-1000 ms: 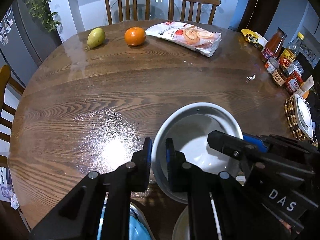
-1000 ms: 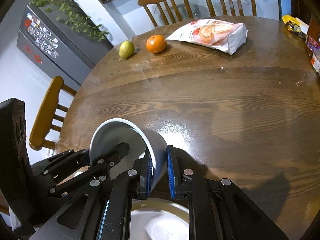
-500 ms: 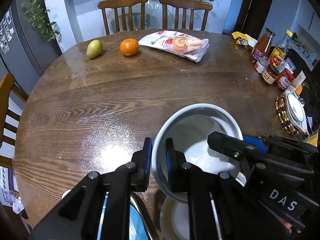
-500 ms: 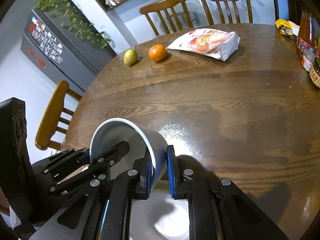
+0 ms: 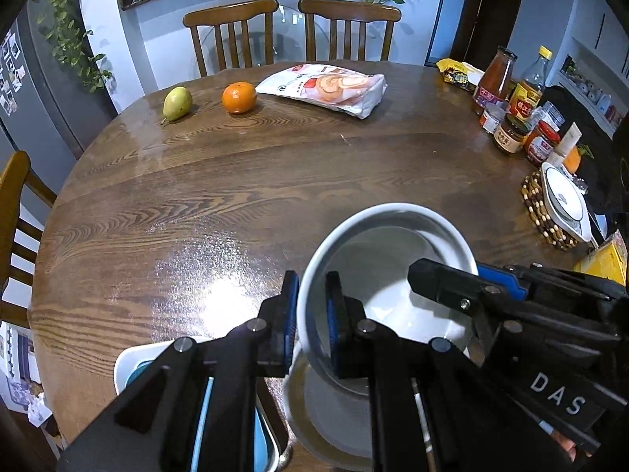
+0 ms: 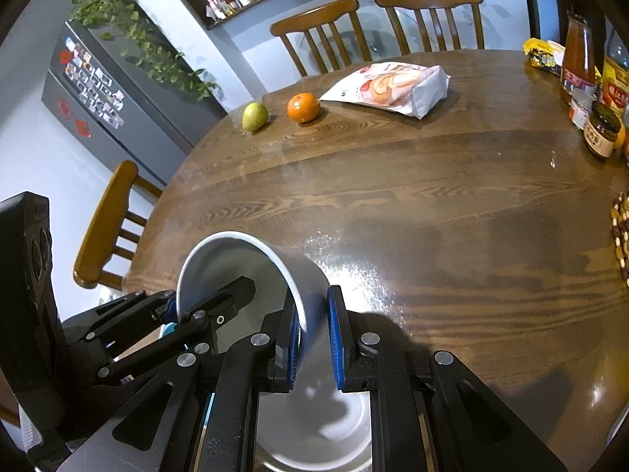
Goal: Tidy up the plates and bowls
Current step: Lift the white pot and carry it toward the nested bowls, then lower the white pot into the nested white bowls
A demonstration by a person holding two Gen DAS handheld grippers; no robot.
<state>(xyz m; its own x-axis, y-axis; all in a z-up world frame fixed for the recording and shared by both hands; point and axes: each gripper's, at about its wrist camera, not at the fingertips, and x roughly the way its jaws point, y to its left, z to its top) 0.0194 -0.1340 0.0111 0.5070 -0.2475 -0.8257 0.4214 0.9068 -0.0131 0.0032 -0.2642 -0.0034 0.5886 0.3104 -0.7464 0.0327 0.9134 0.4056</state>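
Left wrist view shows the deep round white ceramic bowl (image 5: pixel 387 271) lifted off the table and tipped, its mouth facing up and toward this camera; in the right wrist view the same mouth turns to the left, the bowl's axis lying nearly sideways. It is glossy and plain white inside, greyer outside, with a thick smooth rim. The left gripper (image 5: pixel 311 316) is nearly closed, pinching the near rim wall between its blue pads, and the right gripper (image 6: pixel 313 334) clamps the opposite wall likewise. Under the bowl sit a wide shallow white plate (image 5: pixel 326 421) and a white rack with blue parts (image 5: pixel 133 365). Farther across the round dark wooden table (image 5: pixel 243 196) lie a green pear (image 5: pixel 177 103), an orange (image 5: pixel 239 97) and a white snack bag (image 5: pixel 326 88); jars and bottles (image 5: pixel 511 106) crowd the right edge.
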